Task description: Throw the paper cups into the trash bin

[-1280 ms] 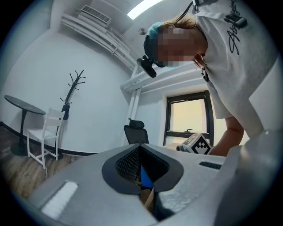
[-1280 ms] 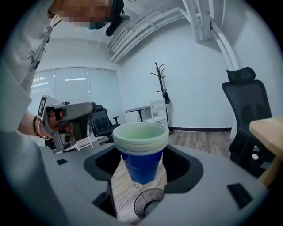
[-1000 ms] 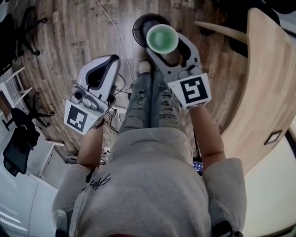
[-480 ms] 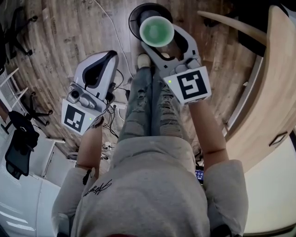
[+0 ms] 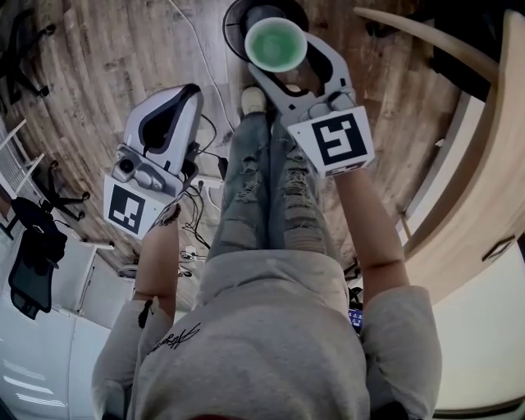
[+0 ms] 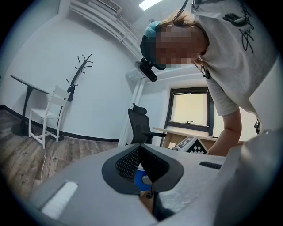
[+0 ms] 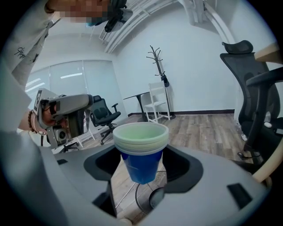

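Head view: at top centre the right gripper [image 5: 287,59] holds one stack of paper cups [image 5: 276,43] over the single dark trash bin [image 5: 236,18]. Open floor [image 5: 98,74] lies left, a curved table [image 5: 484,148] edge right.

Left gripper view: the left gripper [image 6: 140,150] has its jaws pressed together, empty.

Right gripper view: the jaws clamp the stack's blue wall beneath its nested rims. The cup count is unclear.

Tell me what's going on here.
A person stands with a gripper in each hand. The right gripper is shut on a stack of cups, blue outside and green inside, held over the dark round bin on the floor. The left gripper is shut and empty, off to the side. The cups are not yet dropped.
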Demonstrator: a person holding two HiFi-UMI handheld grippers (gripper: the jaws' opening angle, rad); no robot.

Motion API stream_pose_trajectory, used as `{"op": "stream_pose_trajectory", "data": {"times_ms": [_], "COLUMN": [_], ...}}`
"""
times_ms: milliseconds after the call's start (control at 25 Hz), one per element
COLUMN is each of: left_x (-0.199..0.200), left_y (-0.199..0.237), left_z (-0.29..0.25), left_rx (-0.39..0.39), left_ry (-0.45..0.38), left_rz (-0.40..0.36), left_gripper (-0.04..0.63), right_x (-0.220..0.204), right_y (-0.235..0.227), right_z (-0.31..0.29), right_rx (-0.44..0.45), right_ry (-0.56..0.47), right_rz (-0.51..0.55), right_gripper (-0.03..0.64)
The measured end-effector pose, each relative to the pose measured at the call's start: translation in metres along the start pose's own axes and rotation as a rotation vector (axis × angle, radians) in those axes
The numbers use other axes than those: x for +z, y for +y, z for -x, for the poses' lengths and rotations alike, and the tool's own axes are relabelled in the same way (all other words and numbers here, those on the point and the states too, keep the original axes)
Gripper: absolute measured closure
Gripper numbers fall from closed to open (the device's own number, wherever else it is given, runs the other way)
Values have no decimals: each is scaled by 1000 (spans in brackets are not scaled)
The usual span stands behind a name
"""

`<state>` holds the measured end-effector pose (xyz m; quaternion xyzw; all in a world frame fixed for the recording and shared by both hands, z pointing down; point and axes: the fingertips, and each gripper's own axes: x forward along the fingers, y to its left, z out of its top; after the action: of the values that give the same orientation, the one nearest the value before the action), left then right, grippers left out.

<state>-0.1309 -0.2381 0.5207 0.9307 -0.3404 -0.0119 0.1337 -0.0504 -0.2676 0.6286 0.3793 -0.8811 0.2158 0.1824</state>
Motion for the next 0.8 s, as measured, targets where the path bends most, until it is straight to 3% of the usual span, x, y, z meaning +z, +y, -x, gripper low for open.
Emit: {"op": "stream_pose_trajectory", "data": {"times_ms": [440,800], "left_x": [-32,-63], "left_y": [3,-2], "left_z": [5,7], "left_rx": [2,-10], "left_ry": [-2,69], "left_rz": [39,52], "left_gripper": [592,592], "right_x": [-48,-84], "right_y": [-11,-14], "right_z": [-19,-39], "right_rx": [-6,-7], "right_ry": [31,58], "right_rz": [21,22], "right_gripper": [328,328]}}
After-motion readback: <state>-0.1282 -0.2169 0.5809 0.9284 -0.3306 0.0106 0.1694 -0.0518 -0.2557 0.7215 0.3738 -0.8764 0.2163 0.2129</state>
